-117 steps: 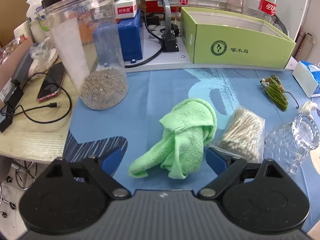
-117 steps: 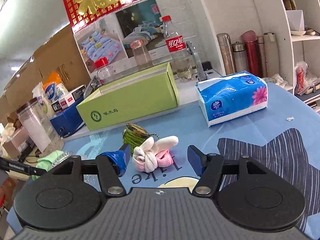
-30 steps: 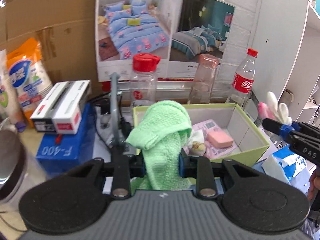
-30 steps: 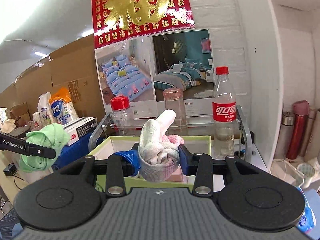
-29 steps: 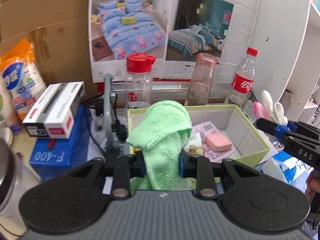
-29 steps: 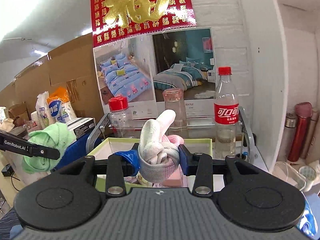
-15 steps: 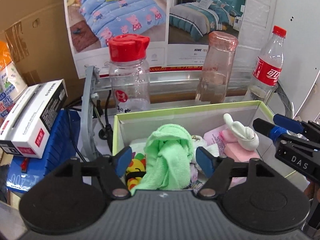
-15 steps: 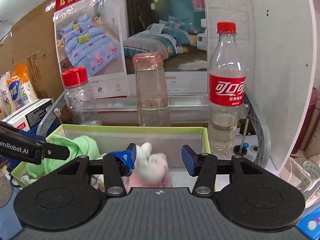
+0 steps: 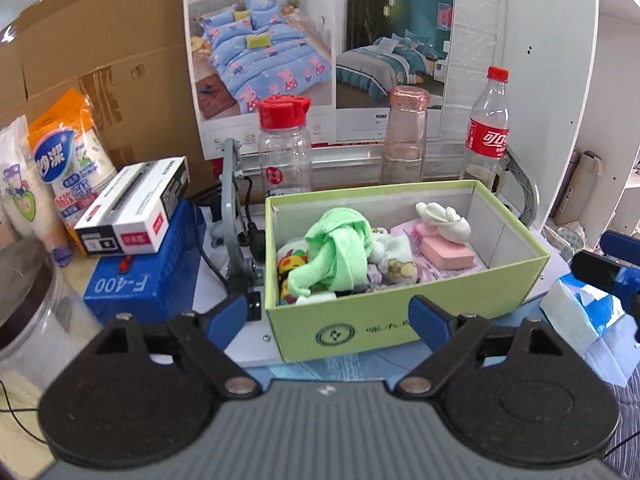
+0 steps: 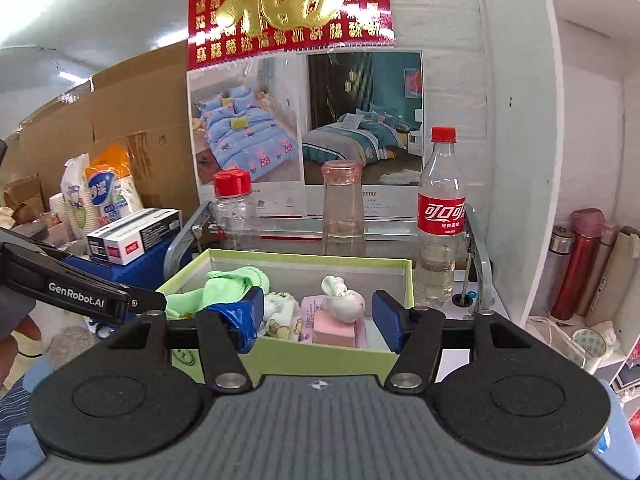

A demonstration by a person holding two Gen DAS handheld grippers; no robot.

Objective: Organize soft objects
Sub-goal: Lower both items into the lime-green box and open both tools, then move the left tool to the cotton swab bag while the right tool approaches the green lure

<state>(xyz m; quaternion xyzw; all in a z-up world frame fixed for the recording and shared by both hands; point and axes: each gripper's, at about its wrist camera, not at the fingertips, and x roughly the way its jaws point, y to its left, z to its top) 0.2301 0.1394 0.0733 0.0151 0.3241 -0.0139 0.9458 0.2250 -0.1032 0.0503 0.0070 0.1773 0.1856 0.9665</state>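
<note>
The green box sits on the table with the green towel heaped at its left end and the white and pink bunny toy on a pink sponge at its right end; small patterned cloths lie between them. Behind the box stand a red-capped jar, an upturned pink glass and a cola bottle with a red label in Chinese characters. To the left, a white and black carton rests on a blue case marked "F-400", with a grey metal bracket between the case and the box. A blue tissue pack lies to the right.

The left gripper hangs level in front of the box's near wall, jaws spread wide and empty. The right gripper hovers over the near rim, also wide apart and holding nothing; in its view the left gripper's side reads "GenRobot.AI".
</note>
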